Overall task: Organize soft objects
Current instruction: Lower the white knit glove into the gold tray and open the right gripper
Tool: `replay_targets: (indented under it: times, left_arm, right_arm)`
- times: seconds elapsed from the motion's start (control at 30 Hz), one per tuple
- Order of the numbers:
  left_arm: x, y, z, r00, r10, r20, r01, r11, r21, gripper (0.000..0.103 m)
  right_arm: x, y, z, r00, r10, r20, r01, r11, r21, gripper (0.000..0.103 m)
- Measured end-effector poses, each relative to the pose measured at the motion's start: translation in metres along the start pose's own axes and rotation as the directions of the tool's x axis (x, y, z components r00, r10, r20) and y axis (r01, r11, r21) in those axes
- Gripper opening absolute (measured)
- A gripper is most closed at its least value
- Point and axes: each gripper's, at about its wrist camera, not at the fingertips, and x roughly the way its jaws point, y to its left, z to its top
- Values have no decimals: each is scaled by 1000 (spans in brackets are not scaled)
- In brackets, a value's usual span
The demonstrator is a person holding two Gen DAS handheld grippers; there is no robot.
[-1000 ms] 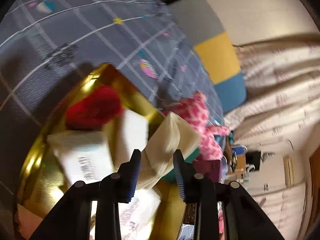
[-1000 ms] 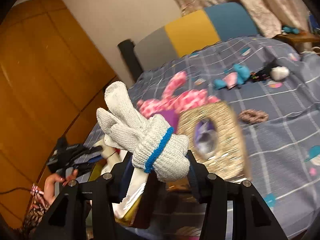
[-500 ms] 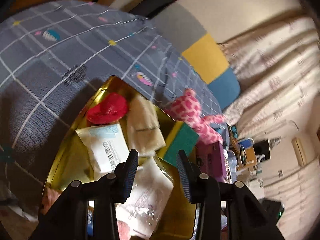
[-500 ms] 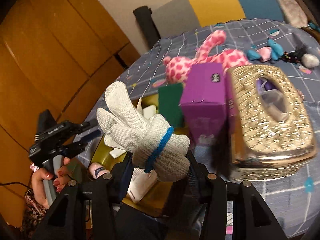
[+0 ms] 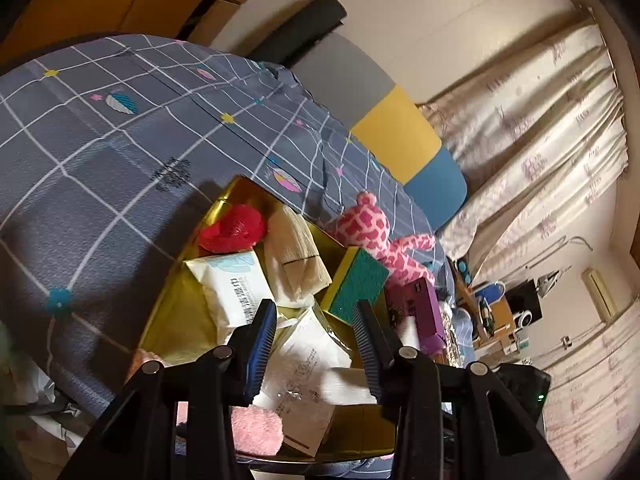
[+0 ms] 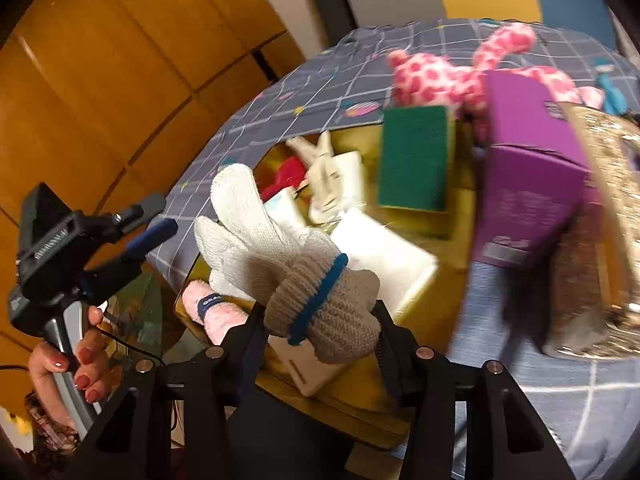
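Right wrist view: a white knit glove [image 6: 304, 276] with a blue band was pinched at its cuff by the right gripper [image 6: 320, 332] and held up above the near edge of the gold tray [image 6: 420, 344]. Inside the tray, a red ball of fluff [image 5: 234, 230], a cream cloth [image 5: 294, 258], white tissue packs [image 5: 232, 288] and a pink towel [image 6: 212, 312] were seen. A green sponge [image 6: 414, 158] was leaned on the tray's far side, with a purple box [image 6: 528, 168] just beside it and a pink spotted plush toy [image 5: 372, 236] behind it. The left gripper [image 5: 316, 344] was held over the tray with its jaws apart and nothing gripped; they had just been opened a little.
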Motion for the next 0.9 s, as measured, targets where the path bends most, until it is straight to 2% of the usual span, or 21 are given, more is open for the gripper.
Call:
replay_targets:
  times: [0.17,0.23,0.3,0.4,0.7,0.9]
  left_arm:
    - [-7,3,-3,1000,6,8,-6,1000,-2,40]
    - [-9,4,-5,1000,8,7,-8,1000,1,40]
    - [-10,4,-6,1000,9,7,-9,1000,4,40]
    - [-9,3,-8,1000,8,6,-8,1000,6,40]
    - [9,-13,-19,999,-28,-46,30,999,31,40]
    - [25,-39,-27,994,-49,-96,57,994,88,40]
  right_arm:
    - [28,23,4,999,-10,-32,8,998,-68,53]
    - [40,27,5,998,-32,-54,28,996,-85,58]
    - [45,28,4,997,-48,-64,42,996,-81,72]
    - [40,25,3,997,-50,-50,47,997,-68,72]
    - [-2,12,4,997,-55,48,56,998,-34,73]
    - [-40,10,8,983,-62,172,73,996,-58,72]
